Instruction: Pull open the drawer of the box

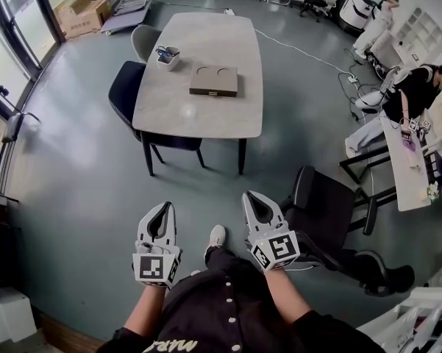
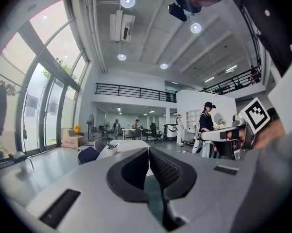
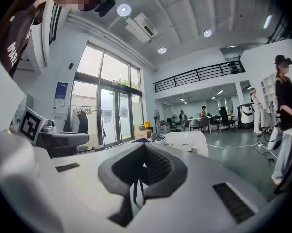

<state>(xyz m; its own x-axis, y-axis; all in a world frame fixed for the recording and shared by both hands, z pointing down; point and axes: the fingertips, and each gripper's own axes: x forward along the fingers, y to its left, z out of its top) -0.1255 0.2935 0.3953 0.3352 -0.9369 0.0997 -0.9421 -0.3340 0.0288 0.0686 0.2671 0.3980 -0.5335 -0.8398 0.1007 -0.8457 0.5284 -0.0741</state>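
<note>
We hold our left claw (image 1: 165, 207) and our right claw (image 1: 249, 196) low in front of us, over the floor (image 1: 81, 182). Both claws are squeezed shut and hold nothing. The box (image 1: 214, 78) sits on the table (image 1: 198, 120), far from both claws. Its drawer (image 1: 213, 92) looks shut.

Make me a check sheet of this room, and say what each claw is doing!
Surface: grey table, mostly bare.
Job's things: flat box on the table, drawer not seen open.
Clutter: small white tub beside the box.
Grippers: left claw and right claw shut, empty, far from the table.
Cables: white cable on the floor.
Surroundings: dark chair, cardboard carton, person at a desk.
</note>
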